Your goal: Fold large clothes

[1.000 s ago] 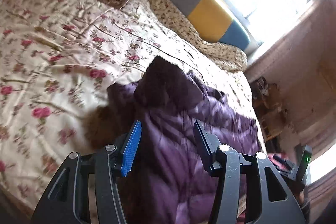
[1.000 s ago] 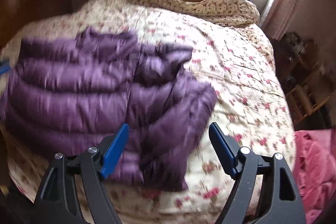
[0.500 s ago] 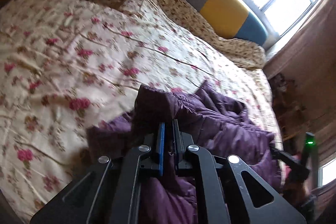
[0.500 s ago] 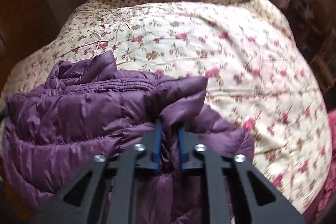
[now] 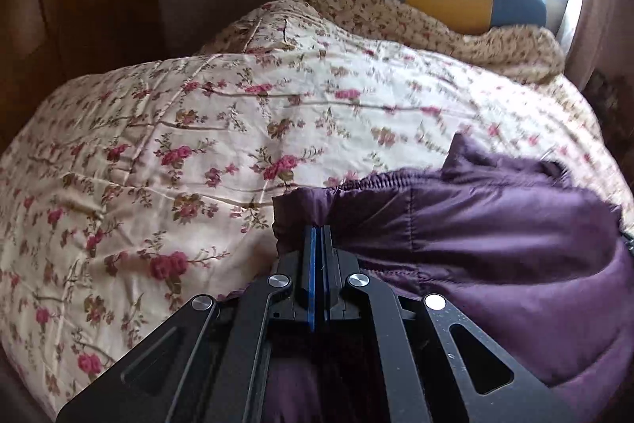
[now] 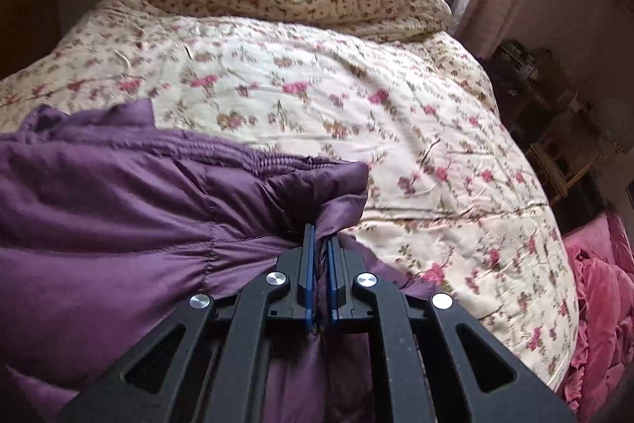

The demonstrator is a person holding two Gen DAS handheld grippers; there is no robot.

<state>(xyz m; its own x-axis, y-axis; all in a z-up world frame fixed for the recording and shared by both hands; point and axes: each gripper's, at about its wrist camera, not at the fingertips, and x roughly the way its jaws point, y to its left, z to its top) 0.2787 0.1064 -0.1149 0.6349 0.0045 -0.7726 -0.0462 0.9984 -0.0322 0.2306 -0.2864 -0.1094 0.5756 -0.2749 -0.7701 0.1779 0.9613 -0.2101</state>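
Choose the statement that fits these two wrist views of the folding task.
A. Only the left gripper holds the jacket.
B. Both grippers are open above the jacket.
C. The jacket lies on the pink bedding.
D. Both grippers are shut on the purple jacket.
D: the left gripper and the right gripper each have their blue pads pinched on a corner of the purple jacket, which lies on the floral quilt.

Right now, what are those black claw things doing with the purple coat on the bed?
A person is folding a purple puffy jacket on the flowery bedspread. The left claw is shut on one corner of its edge, and the right claw is shut on the other corner. The jacket hangs bunched between them, partly lifted off the bed.
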